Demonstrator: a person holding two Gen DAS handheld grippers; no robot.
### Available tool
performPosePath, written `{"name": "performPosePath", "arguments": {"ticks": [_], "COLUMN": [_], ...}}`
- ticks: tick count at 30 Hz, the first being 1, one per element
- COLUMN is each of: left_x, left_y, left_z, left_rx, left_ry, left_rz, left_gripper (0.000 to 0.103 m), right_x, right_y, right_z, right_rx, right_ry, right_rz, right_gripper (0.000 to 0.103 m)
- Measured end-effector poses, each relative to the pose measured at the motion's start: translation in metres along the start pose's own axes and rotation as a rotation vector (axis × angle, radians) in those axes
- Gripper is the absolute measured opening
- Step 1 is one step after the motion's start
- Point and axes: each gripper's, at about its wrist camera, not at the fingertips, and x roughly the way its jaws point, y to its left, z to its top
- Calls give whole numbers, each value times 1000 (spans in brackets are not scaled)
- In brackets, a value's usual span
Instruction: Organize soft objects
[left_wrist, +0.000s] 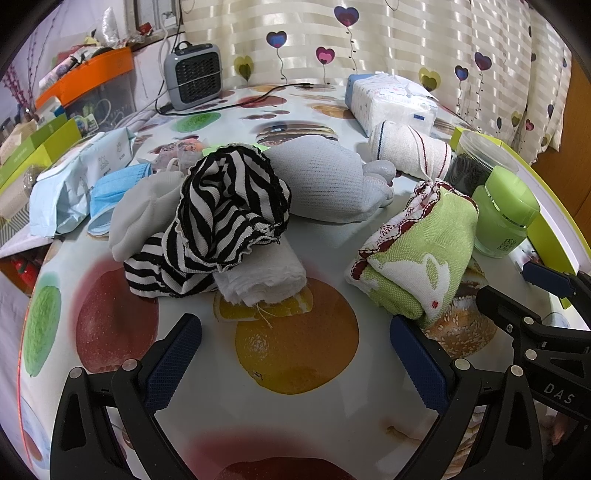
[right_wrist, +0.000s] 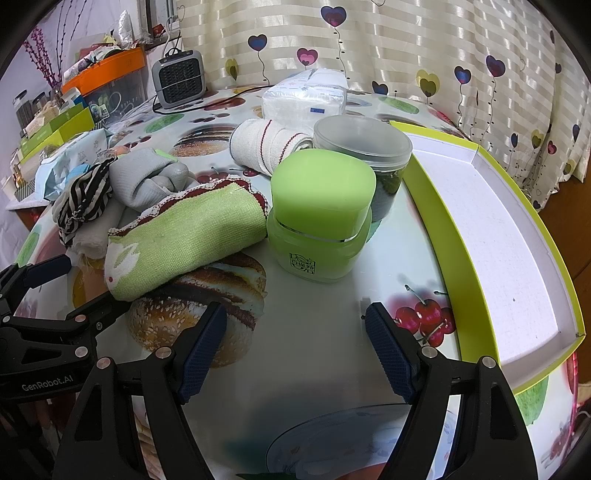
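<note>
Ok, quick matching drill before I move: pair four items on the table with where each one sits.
Items:
1. striped cloth
2. rabbit towel
3. green jar
4. tissue pack

Places:
A. far end, near the curtain
B. beside the lime-edged tray
C. on the white roll
D. left of the green jar

Pairs: 1-C, 2-D, 3-B, 4-A

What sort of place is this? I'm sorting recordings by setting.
Most likely a home, perhaps a dining or living area: a round table under a fruit-print cover, heart-patterned curtains behind it, and a small heater by cluttered household boxes. Rolled cloths lie on the table.
</note>
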Motion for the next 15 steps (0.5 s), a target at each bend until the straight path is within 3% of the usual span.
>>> {"name": "performPosePath", "arguments": {"ticks": [15], "left_x": [-6], "left_y": [6], "left_z": [-6], "left_rx": [42], "left_ry": [4], "left_rz": [-46], "left_gripper": [102], "right_x": [-2], "right_y": [3], "right_z": [0], "right_rx": [15], "right_ry": [7], "right_rz": [-1], "right_gripper": [78]}}
